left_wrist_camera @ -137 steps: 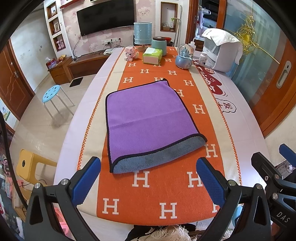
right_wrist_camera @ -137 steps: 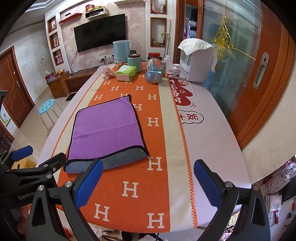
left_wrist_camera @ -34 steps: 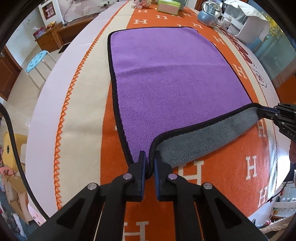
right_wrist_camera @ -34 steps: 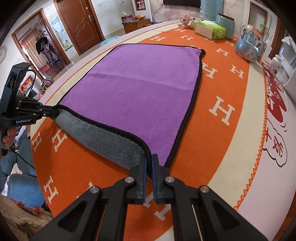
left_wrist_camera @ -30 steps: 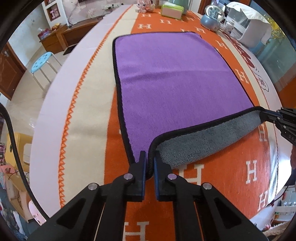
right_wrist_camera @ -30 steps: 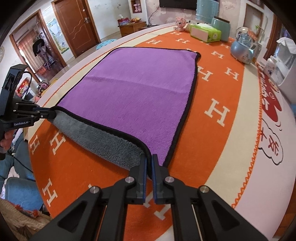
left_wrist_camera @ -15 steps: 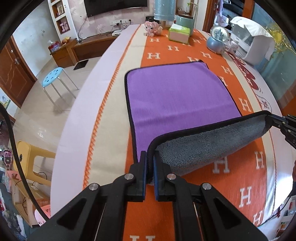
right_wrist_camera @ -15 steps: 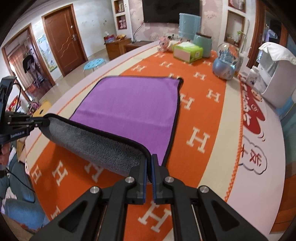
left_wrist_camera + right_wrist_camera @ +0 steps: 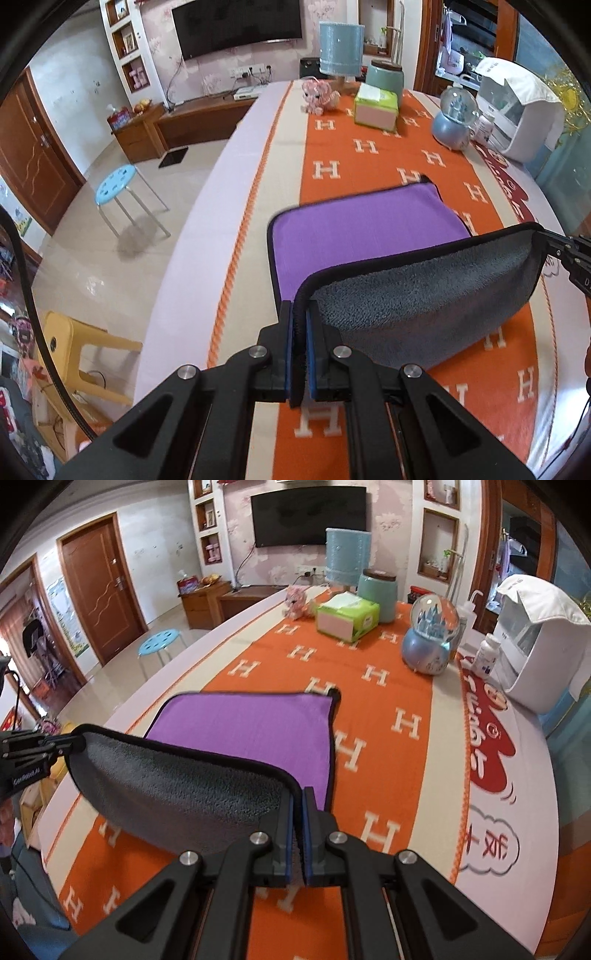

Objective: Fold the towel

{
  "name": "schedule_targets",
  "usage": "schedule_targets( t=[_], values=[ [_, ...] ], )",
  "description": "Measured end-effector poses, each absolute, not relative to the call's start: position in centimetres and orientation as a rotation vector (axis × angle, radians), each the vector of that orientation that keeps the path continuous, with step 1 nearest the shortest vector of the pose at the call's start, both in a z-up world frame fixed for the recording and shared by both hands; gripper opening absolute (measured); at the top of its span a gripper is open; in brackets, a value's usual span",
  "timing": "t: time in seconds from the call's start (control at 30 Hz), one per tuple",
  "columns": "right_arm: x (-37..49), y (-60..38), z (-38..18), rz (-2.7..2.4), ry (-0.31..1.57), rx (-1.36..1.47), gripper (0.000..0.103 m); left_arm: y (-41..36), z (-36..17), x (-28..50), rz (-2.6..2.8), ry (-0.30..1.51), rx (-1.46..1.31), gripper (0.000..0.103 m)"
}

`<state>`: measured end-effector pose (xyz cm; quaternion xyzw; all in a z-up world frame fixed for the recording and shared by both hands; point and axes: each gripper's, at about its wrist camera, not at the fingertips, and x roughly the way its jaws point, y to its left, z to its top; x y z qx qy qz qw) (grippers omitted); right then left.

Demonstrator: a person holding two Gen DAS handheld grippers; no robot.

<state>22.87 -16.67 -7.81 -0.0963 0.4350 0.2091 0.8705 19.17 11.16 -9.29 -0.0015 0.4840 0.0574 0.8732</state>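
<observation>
A towel [image 9: 369, 229], purple on top and grey underneath with a black hem, lies on the orange tablecloth. Its near edge is lifted and curls toward the far end, grey side [image 9: 424, 295] facing me. My left gripper [image 9: 300, 321] is shut on the near left corner. My right gripper [image 9: 297, 805] is shut on the near right corner of the towel [image 9: 251, 731]. Each gripper shows at the edge of the other's view, the right gripper [image 9: 554, 245] at the right and the left gripper [image 9: 70, 744] at the left.
At the table's far end stand a tissue box [image 9: 376, 109], a pink toy [image 9: 318, 96], a snow globe [image 9: 455, 123], a green jar [image 9: 377, 596] and a white appliance [image 9: 535, 642]. A blue stool [image 9: 118, 188] and a yellow chair [image 9: 74, 343] stand left of the table.
Both grippers have risen and moved forward with the near edge of the towel. More grey underside shows and less purple lies flat on the table.
</observation>
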Motion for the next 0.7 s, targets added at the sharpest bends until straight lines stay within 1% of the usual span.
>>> schedule_targets(
  t=[0.27, 0.7],
  values=[
    [28.6, -14.8, -8.9, 0.37, 0.915, -0.184, 0.004, 12.0, -9.9, 24.8, 0.15, 0.982, -0.004, 0.004],
    [35.5, -11.8, -11.9, 0.323, 0.963, -0.19, 0.004, 14.5, -15.2, 31.5, 0.185, 1.078, -0.085, 0.004]
  ],
)
